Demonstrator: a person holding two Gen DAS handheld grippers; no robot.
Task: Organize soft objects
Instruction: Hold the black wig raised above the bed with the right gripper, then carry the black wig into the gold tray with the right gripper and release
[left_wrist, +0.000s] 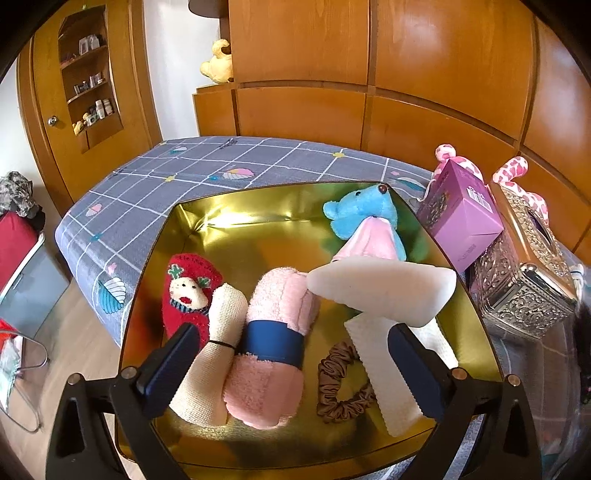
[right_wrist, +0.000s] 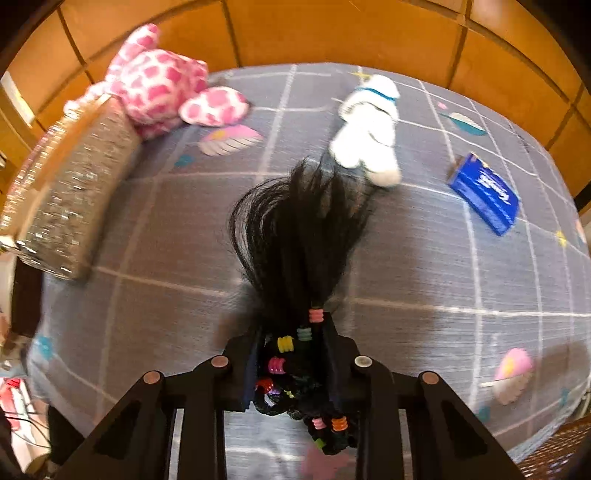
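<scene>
Right gripper (right_wrist: 291, 354) clamps a black hairpiece (right_wrist: 295, 229); loose strands could slip. Left gripper (left_wrist: 291, 354) hangs open over the tray (left_wrist: 465, 295).

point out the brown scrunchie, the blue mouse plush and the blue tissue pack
brown scrunchie (left_wrist: 338, 384): left wrist view, on its ruffled loop's left side.
blue mouse plush (left_wrist: 364, 212): left wrist view, on its head.
blue tissue pack (right_wrist: 485, 194): right wrist view, on its printed top face.

A grey checked bed (right_wrist: 147, 236) carries a gold tray (left_wrist: 469, 317), silver tissue box (left_wrist: 524, 291), white plush (right_wrist: 369, 136) and blue packet (right_wrist: 484, 194).
</scene>
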